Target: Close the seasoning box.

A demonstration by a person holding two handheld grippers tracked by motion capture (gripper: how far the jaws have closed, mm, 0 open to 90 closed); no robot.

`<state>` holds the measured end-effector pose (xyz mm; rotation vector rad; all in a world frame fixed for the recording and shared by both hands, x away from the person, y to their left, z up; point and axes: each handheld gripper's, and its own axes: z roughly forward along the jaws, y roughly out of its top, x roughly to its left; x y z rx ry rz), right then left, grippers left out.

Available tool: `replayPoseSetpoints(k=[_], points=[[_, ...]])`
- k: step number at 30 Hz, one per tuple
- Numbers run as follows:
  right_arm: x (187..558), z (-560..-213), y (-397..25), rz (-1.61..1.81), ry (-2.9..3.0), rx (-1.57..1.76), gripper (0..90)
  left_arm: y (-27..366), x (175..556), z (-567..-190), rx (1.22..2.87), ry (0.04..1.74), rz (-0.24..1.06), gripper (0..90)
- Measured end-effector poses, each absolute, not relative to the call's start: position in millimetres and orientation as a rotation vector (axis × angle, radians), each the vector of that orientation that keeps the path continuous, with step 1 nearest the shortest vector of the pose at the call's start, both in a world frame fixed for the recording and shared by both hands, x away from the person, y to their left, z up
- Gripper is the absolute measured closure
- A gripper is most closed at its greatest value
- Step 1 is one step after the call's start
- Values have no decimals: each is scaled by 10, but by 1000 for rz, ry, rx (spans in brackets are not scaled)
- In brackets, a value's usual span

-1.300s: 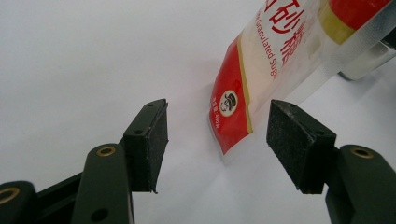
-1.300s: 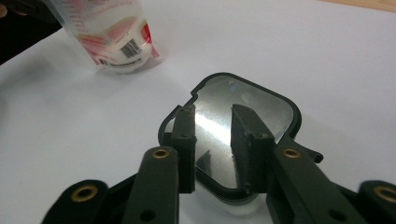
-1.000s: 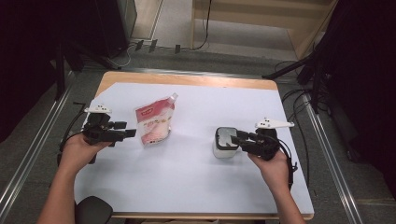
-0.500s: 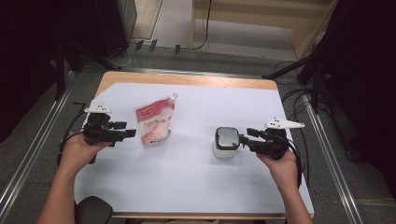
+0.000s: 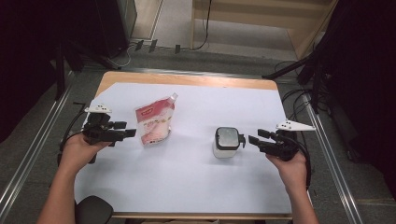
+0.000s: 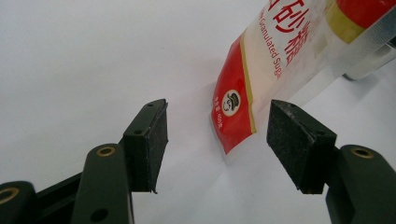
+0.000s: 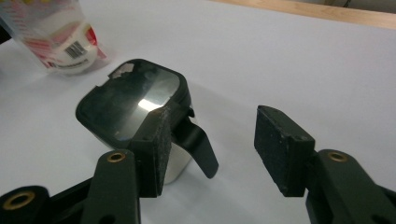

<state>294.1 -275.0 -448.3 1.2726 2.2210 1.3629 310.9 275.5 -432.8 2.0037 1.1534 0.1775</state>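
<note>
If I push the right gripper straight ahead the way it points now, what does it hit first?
Most likely the black tab on the lidded container. The right gripper is open, and the tab already sits between its jaws, close to its left one; exact depth is unclear.

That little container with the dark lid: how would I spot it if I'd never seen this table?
Find the white sheet covering the table, then look at its right half. The container stands there just ahead of the right gripper, a squarish pot with a dark glossy lid and black side tab, unlike the flat red-and-white pouch lying farther left.
</note>
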Motion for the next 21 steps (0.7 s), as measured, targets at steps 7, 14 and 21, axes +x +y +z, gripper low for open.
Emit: replayPoseSetpoints(k=[7, 14, 21], points=[[2954, -4555, -2806, 1334, 2215, 1297, 462, 2740, 3128, -4341, 2007, 1153, 175, 392], [2949, -4570, -2846, 1328, 2204, 1313, 460, 2730, 3141, -4354, 2012, 1155, 175, 391], [2954, -4584, -2843, 1318, 2209, 1312, 460, 2736, 3144, -4357, 2018, 1152, 170, 390]])
